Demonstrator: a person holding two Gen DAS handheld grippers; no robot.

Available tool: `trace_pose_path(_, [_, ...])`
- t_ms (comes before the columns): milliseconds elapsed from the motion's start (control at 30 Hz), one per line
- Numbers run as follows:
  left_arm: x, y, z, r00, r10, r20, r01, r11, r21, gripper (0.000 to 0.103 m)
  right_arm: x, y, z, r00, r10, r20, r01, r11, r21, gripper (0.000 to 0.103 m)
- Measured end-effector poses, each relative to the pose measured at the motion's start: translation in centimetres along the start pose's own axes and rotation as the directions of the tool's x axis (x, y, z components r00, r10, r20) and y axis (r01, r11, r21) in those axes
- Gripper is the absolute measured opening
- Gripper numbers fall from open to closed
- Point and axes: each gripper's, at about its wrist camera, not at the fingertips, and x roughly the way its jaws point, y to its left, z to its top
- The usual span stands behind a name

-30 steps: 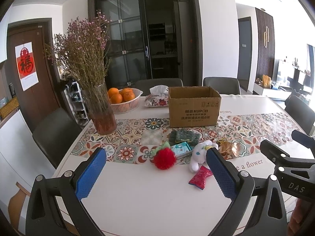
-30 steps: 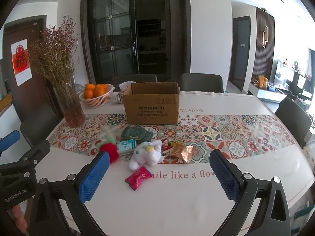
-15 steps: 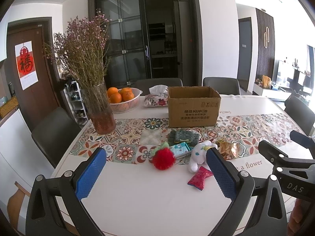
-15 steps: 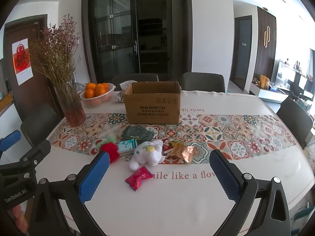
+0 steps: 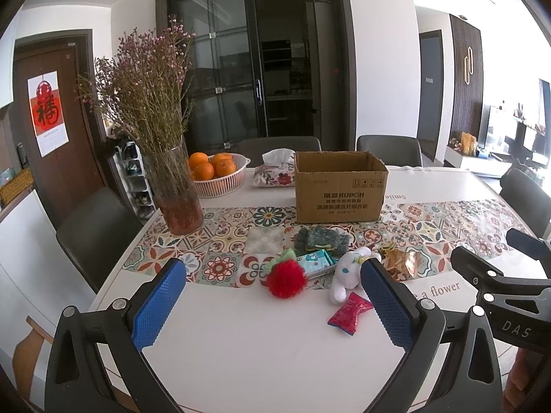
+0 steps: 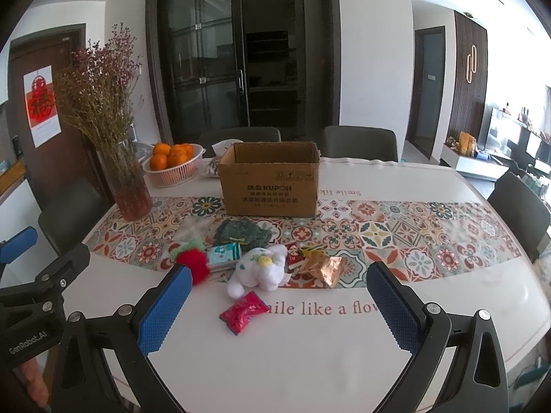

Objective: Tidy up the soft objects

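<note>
White table [image 6: 310, 354], patterned runner [image 6: 396, 237], cardboard box [image 6: 270, 184], white plush [image 6: 261, 268]

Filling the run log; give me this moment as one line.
left gripper: open, empty | right gripper: open, empty | white plush toy, red pompom: on table | cardboard box: open

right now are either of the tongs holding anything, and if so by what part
Nothing is held. The left tongs and right tongs are both open above the table, short of the white plush toy and red candy wrapper.
</note>
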Motion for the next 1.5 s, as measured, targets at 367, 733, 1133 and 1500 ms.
trace_pose_path(367, [0.4, -1.0, -0.1, 1.0, 0.023, -0.021, -0.023, 1.0, -0.006, 0.103, 1.0, -0.7, 0.1, 0.999, 0.031, -0.015, -0.031, 0.999, -0.016, 0.102])
trace_pose_path(733, [1.8, -2.7, -1.7, 0.994, 0.082, -0.077, -0.084, 0.996, -0.027, 0.103, 3.7, -2.3, -0.6, 0.992, 0.106, -0.069, -0.109, 0.993, -0.042, 0.102])
trace_pose_path(1133, [7.0, -1.2, -0.9, 0.988, 0.008, -0.152, -0.01, 1.0, -0.007, 0.103, 8.2, -1.0, -0.1, 0.979, 0.129, -0.158, -0.135, 0.991, -0.024, 0.102])
trace_pose_path(1500, [14.2, 1.8, -1.1, 0.965, -0.099, -0.244, 0.095, 0.995, -0.026, 0.098, 14.8, 2.2, 0.2, 0.963, 0.078, -0.257, -0.073, 0.997, 0.028, 0.1])
